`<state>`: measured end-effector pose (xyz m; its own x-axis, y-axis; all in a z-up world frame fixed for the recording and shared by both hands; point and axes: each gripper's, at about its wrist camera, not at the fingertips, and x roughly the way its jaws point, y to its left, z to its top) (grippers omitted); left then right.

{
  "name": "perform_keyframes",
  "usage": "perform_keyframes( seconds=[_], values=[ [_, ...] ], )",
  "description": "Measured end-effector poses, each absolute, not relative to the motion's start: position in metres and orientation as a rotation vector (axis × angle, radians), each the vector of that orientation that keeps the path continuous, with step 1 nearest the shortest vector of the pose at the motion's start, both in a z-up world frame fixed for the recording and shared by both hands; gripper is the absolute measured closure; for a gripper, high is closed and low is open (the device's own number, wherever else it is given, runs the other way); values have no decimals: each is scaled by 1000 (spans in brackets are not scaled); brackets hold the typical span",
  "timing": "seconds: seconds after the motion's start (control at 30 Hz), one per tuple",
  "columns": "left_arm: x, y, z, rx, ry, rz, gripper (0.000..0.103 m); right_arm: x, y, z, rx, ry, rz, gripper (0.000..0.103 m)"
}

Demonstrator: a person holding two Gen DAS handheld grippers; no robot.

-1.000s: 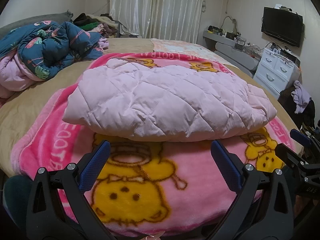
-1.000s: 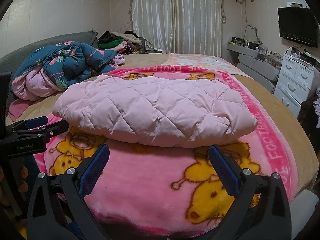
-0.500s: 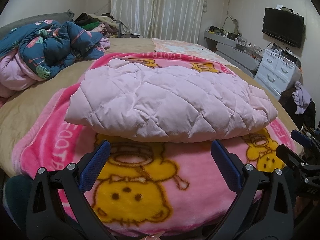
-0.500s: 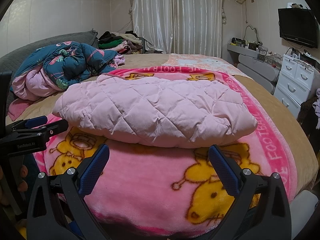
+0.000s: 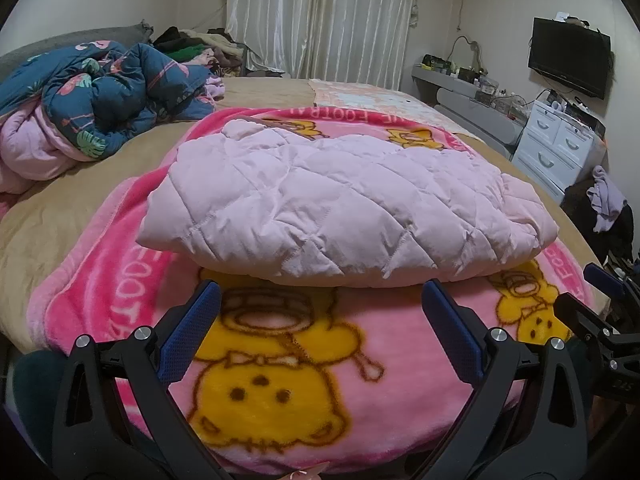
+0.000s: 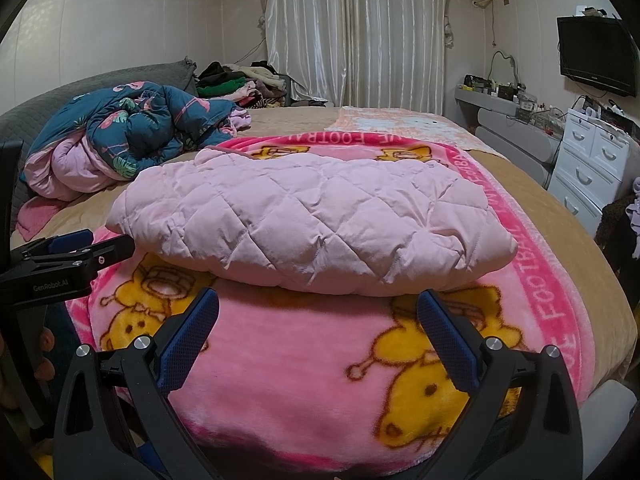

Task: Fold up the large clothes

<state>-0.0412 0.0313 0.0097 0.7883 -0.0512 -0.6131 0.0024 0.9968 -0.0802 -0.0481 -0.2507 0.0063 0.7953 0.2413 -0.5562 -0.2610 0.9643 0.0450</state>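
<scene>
Where "GenRobot.AI" marks left gripper (image 6: 92, 246), jacket (image 6: 312, 216) lies folded.

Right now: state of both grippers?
Left gripper: open, holding nothing, short of the jacket.
Right gripper: open, holding nothing.

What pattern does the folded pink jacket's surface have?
Diamond quilting, stitched across the pale pink jacket; clearest in the right wrist view.

1. Left gripper (image 5: 320, 328): drifts slightly leftward; the pink quilted jacket (image 5: 344, 208) now sits further right in its view.
2. Right gripper (image 6: 318, 328): no visible shift.
</scene>
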Motion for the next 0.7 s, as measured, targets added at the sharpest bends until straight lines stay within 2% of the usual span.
perform_keyframes(
  seconds=[0.7],
  values=[
    [-39,36,8,-83,677,-27,9,-50,-250,7,-38,591,264,4]
  ],
)
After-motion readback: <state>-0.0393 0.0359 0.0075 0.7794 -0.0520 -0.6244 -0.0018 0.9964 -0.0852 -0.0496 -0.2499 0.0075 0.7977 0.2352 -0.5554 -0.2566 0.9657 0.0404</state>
